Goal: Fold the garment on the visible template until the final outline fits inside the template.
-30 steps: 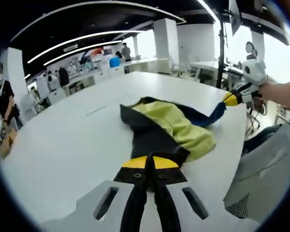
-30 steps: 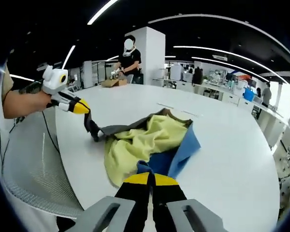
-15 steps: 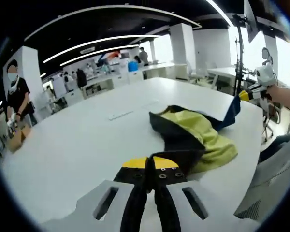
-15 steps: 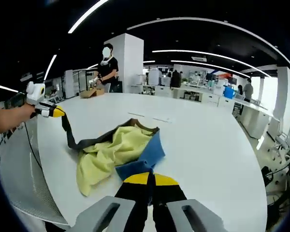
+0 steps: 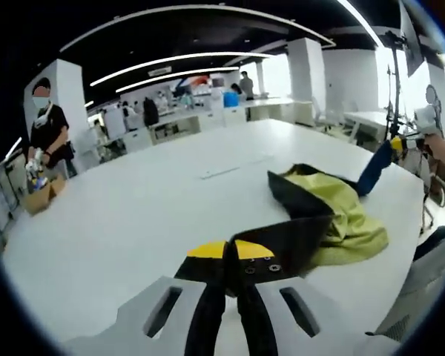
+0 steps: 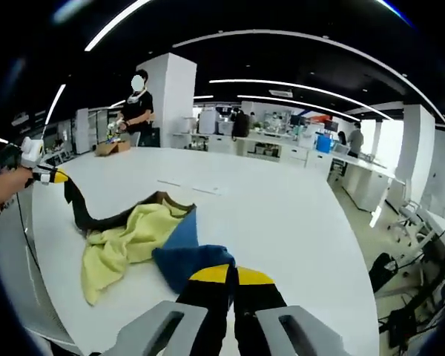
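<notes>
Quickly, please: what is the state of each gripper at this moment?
Left gripper: closed on a black part of the garment.
Right gripper: closed on a blue part of the garment.

The right gripper (image 6: 233, 276) has its jaws closed on a blue part of the garment (image 6: 137, 236), which lies yellow, blue and dark on the white table (image 6: 282, 222). At far left the left gripper (image 6: 54, 176) seems to pinch a dark strip of it, lifted off the table. A person (image 6: 138, 107) stands behind.

The template marks on the table (image 5: 133, 215) are too faint to make out. The left gripper (image 6: 55, 176) at the right gripper view's left edge is small and blurred.
</notes>
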Demonstrator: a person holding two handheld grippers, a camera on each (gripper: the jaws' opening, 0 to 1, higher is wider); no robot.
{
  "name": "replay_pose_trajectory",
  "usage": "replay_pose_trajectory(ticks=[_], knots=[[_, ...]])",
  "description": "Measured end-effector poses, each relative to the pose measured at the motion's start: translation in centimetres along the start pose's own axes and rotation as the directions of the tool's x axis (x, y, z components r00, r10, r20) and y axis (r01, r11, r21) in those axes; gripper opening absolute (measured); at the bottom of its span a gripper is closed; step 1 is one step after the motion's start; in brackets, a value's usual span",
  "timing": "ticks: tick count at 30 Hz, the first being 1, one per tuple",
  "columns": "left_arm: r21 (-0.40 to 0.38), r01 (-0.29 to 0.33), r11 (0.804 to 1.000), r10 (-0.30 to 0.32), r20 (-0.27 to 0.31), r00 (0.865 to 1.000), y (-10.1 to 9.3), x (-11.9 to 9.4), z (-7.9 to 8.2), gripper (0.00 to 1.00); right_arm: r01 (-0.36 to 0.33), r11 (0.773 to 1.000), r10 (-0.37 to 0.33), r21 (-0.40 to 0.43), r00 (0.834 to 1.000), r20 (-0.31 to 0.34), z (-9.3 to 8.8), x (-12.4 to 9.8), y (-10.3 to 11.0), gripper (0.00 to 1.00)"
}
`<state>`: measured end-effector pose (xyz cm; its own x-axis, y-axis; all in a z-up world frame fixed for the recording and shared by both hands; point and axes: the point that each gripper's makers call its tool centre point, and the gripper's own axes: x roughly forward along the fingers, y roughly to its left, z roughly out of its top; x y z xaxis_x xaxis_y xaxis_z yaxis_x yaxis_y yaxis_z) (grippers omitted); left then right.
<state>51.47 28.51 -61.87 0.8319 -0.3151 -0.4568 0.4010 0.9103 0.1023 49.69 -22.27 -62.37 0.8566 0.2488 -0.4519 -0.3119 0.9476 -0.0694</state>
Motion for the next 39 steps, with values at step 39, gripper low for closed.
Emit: replay_pose_trajectory(ticks=[39], knots=[[-0.109,-0.205,0.973,0.189,-0.136,0.972,11.6,2.0,-1.5,0.00,0.243,0.968,-0.250,-0.067,0.956,-0.153,-1.6,0.5,-12.7,0.00]])
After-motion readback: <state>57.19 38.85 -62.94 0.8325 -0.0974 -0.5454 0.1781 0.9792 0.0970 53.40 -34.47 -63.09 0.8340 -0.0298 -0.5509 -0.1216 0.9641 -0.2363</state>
